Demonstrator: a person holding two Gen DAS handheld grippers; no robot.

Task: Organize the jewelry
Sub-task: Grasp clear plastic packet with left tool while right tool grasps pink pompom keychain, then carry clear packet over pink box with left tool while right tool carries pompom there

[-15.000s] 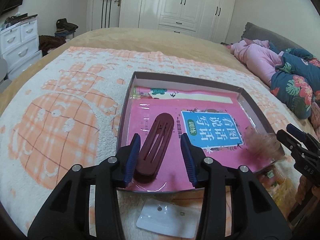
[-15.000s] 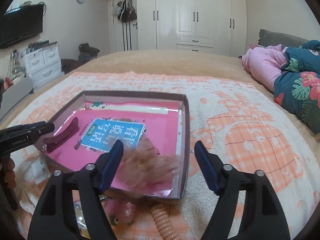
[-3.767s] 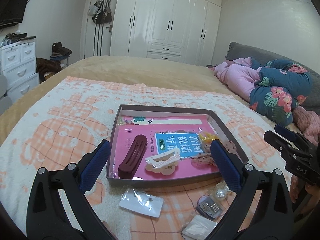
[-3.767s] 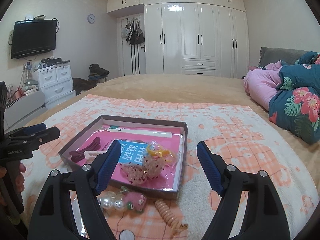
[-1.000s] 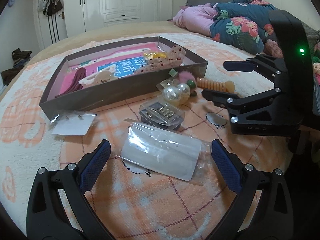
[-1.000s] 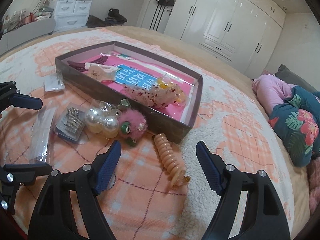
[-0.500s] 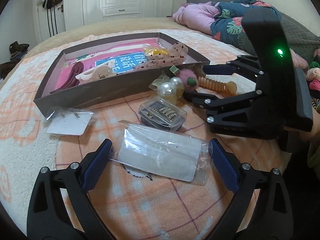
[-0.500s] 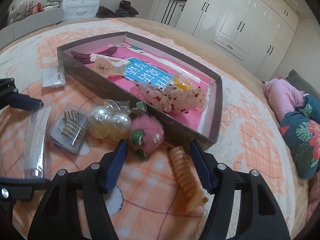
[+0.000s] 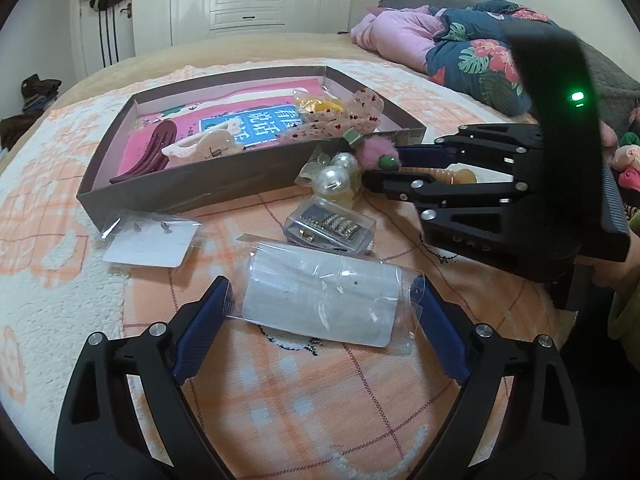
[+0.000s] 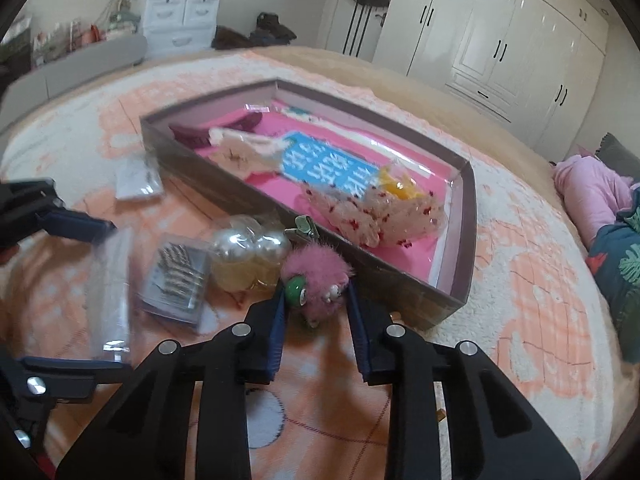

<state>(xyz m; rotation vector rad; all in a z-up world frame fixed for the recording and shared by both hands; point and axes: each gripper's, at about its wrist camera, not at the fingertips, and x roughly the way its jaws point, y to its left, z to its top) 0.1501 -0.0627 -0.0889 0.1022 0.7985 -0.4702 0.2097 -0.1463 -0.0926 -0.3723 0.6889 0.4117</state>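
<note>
- Right gripper (image 10: 315, 300): jaws just closed in on the fuzzy pink pom-pom hair clip with a green eye (image 10: 314, 286), blue pads pressing both its sides, right by the brown cardboard tray's (image 10: 224, 184) near wall.
- Left gripper (image 9: 320, 322): jaws easing inward around the clear plastic sleeve with a white card (image 9: 320, 298). Pads look to be at the film's edges, not gripping, but it's hard to tell.
- The orange spiral hair tie (image 9: 460, 176) is mostly hidden behind the right gripper.
</note>
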